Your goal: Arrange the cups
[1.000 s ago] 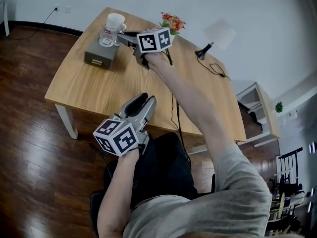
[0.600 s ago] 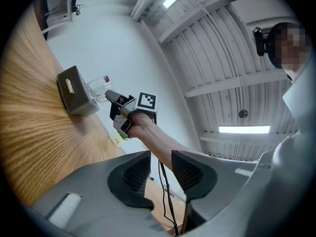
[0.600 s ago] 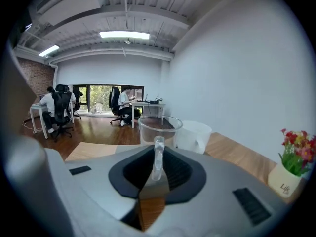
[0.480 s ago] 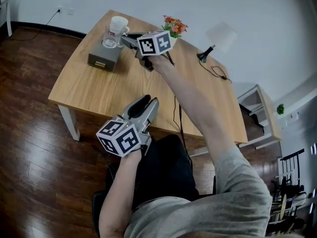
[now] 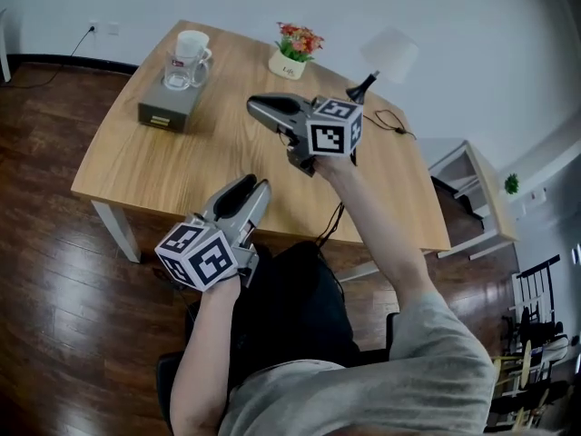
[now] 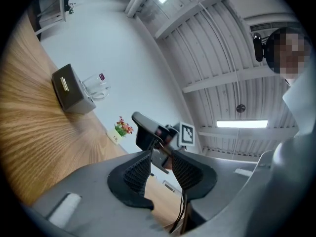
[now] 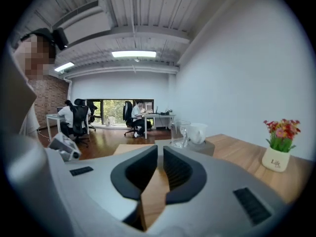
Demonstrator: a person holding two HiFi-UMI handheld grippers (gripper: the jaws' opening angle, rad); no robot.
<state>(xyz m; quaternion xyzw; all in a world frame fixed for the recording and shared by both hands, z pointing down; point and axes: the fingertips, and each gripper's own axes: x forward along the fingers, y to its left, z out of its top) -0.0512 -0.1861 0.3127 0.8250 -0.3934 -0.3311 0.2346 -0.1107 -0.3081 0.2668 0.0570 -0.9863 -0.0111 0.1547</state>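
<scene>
Cups: clear glass mug (image 5: 177, 69) and white ceramic cup (image 5: 192, 44) stand upright, side by side, just beside each other on top of the grey-olive drawer box (image 5: 162, 109). The box sits at the far left corner of the light wooden table (image 5: 172, 175). Can't tell if the two cups touch.

Right gripper (image 5: 258, 106): over the table middle, well apart from the cups, pointing roughly toward them. Jaws together, nothing between them.

Left gripper (image 5: 247, 187): at the near table edge, pointing slightly up. Pads a narrow gap apart, nothing in the gap. Idle.

Other stuff: small white pot of red flowers (image 5: 289, 62) at the far edge, white-shade desk lamp (image 5: 386, 54) far right. Neither is near the cups.

Step, my read: no cup in hand, both parked on the box. So this is between grasps, or the arrangement is already done. Task line doesn't give the target layout.

If another pick is due:
- right jaws have to open before the approach
- reach to the far left corner, come in level with the box top
- cups are tight together, so one jaw has to slip between them, or take the outer wall or handle side
- glass looks slippery, box top is small, so a sideways nudge could push a cup off the edge
</scene>
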